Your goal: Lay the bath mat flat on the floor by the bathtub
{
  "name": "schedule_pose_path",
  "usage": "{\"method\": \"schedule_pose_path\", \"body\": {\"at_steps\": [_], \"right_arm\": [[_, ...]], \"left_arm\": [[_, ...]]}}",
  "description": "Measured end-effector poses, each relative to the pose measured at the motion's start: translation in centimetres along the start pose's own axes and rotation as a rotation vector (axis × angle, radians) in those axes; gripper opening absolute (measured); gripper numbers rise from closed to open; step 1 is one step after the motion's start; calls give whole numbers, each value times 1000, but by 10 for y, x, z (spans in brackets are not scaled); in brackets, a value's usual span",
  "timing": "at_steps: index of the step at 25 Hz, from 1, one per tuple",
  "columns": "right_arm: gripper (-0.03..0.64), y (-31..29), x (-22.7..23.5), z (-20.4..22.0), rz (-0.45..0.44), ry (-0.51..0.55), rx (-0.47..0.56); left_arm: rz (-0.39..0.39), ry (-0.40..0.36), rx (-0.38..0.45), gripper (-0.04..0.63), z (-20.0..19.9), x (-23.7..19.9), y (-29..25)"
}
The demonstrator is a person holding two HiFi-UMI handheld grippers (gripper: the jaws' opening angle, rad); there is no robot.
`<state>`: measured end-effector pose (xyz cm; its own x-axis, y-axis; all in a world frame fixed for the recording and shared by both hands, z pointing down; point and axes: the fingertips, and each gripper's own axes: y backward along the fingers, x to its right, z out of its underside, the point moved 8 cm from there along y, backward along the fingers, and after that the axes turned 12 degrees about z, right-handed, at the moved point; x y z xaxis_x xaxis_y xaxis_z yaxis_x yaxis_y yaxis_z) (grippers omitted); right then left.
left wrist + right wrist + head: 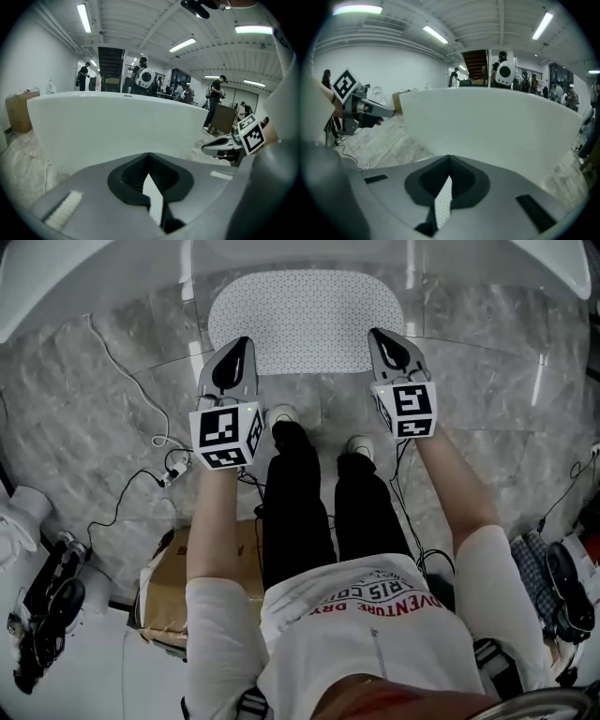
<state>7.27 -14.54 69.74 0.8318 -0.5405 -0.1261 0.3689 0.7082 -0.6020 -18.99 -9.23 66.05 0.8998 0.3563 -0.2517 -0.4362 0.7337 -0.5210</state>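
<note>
The white dotted bath mat (305, 320) hangs spread out in front of me, above the marble floor beside the white bathtub (94, 277). My left gripper (242, 345) is shut on the mat's near left edge. My right gripper (379, 337) is shut on its near right edge. A strip of dotted mat (153, 200) shows pinched between the closed jaws in the left gripper view. The right gripper view shows the same, a strip of mat (442, 202) clamped between the jaws. The bathtub wall (117, 126) fills the view ahead of both grippers.
My feet (283, 415) stand just behind the mat on the marble floor (112, 381). Cables (141, 442) trail on the floor at the left. A cardboard box (164, 587) sits behind my left leg. People stand in the room beyond the tub (215, 101).
</note>
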Motion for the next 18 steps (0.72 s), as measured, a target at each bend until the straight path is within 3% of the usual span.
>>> {"method": "schedule_pose_path", "body": {"at_steps": [4, 8, 11, 18], "right_arm": [[8, 72, 0, -80, -28, -18, 48], [8, 139, 3, -155, -39, -19, 108], [8, 183, 7, -211, -16, -45, 155], [8, 289, 17, -318, -13, -46, 283]], "left_arm": [[12, -25, 0, 11, -80, 33, 51], [54, -16, 76, 11, -162, 68, 101], [29, -31, 144, 11, -217, 90, 139], [101, -142, 247, 11, -311, 152, 229]]}}
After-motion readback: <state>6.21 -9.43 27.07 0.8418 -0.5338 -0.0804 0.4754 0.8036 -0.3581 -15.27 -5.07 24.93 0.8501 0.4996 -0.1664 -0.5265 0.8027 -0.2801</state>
